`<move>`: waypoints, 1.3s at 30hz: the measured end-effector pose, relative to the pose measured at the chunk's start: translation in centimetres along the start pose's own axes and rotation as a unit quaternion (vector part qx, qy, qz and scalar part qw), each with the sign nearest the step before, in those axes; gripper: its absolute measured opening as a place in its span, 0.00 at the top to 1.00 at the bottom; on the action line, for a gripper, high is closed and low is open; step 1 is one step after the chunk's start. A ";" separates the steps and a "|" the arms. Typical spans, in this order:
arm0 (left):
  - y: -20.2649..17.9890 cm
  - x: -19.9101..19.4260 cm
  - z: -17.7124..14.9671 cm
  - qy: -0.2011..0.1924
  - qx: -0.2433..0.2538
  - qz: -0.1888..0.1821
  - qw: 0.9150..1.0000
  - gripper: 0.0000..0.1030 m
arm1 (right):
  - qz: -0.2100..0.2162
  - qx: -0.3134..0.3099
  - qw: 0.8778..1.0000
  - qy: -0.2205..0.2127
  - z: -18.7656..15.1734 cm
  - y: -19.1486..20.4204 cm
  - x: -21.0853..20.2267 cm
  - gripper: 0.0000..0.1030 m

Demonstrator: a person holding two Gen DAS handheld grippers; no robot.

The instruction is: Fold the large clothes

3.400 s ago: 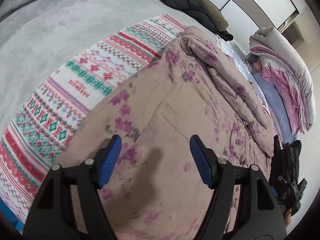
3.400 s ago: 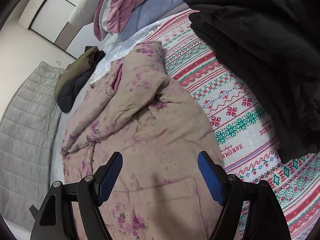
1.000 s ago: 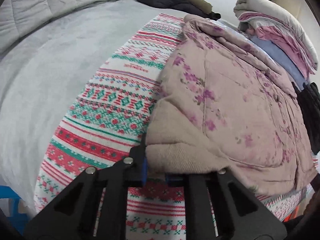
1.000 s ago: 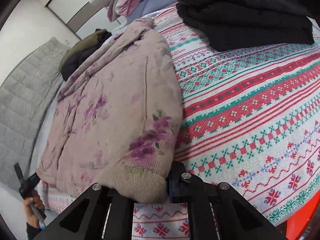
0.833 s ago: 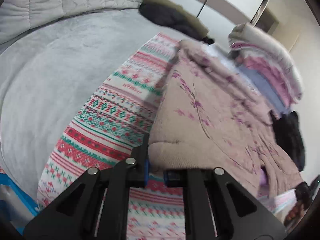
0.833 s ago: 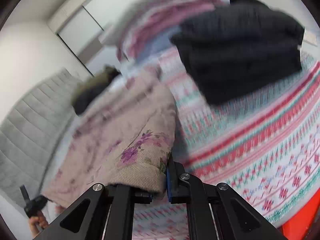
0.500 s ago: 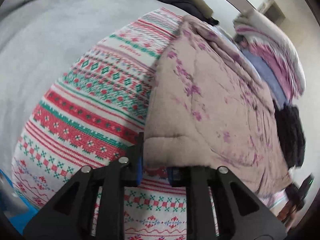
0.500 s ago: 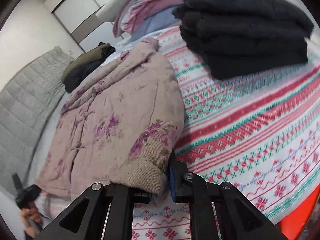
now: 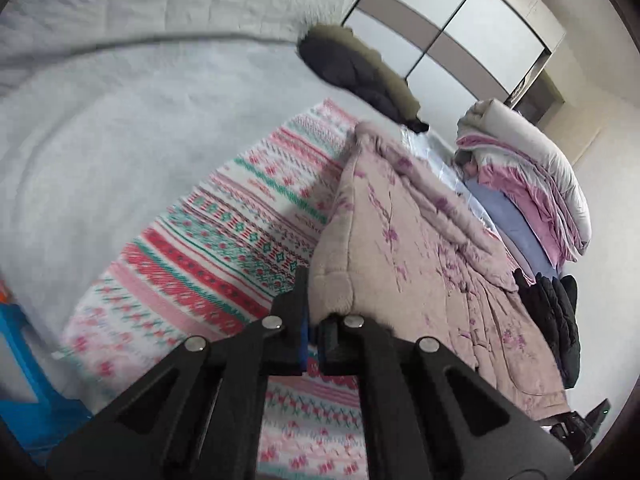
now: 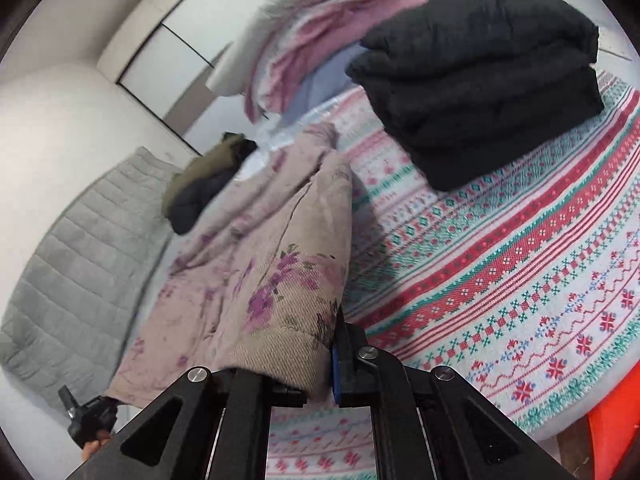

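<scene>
**I hold the flowery coat by two corners**

My left gripper (image 9: 314, 330) is pinched tight on one bottom corner of the pink flowery coat (image 9: 420, 248). The jaws are almost closed, with only the soft, thick hem squeezed between them. My right gripper (image 10: 320, 360) is pinched on the other bottom corner of the same coat (image 10: 280, 264). Its jaws are a bit wider apart, because a fat roll of ribbed hem fills the gap.

Both corners are lifted a little off the bed. The rest of the coat stretches away from me and lies on the striped blanket (image 9: 224, 248), which has red, green and white patterns. The blanket covers the bed under the coat and spreads out on both sides of it (image 10: 500, 260).

Past the blanket on my left side is a plain grey bed cover (image 9: 120, 128).

On my right side, a folded black coat (image 10: 488, 64) sits on the blanket, apart from the pink one.

At the far end of the pink coat lies a dark jacket with a green edge (image 9: 360, 68). Near it is a pile of pink, white and blue bedding (image 9: 532, 184). Behind all that stands a white wardrobe (image 9: 460, 28).
</scene>
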State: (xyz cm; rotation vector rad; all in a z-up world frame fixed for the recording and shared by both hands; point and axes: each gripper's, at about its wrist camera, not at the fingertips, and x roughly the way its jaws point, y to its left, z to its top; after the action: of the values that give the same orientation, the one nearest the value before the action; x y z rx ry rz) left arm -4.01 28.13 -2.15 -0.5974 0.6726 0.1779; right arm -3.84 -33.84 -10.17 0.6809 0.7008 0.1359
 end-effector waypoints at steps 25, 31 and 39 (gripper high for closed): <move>-7.2 -7.2 4.3 -0.034 0.015 -0.030 0.999 0.96 | 0.079 -0.079 0.992 -0.066 6.1 7.3 -6.2 0.92; -7.9 -1.4 9.9 -0.025 -0.017 -0.011 0.999 0.96 | 0.068 -0.038 0.996 -0.048 12.1 5.8 0.4 0.92; -15.1 14.4 21.9 0.009 -0.005 0.065 0.998 0.95 | 0.071 -0.020 0.996 -0.051 25.3 8.8 11.2 0.91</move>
State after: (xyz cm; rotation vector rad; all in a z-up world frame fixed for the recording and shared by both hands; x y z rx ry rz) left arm 23.90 27.85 9.36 -0.5661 0.7293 0.2984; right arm 21.77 -36.71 3.27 0.6940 0.5511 0.2431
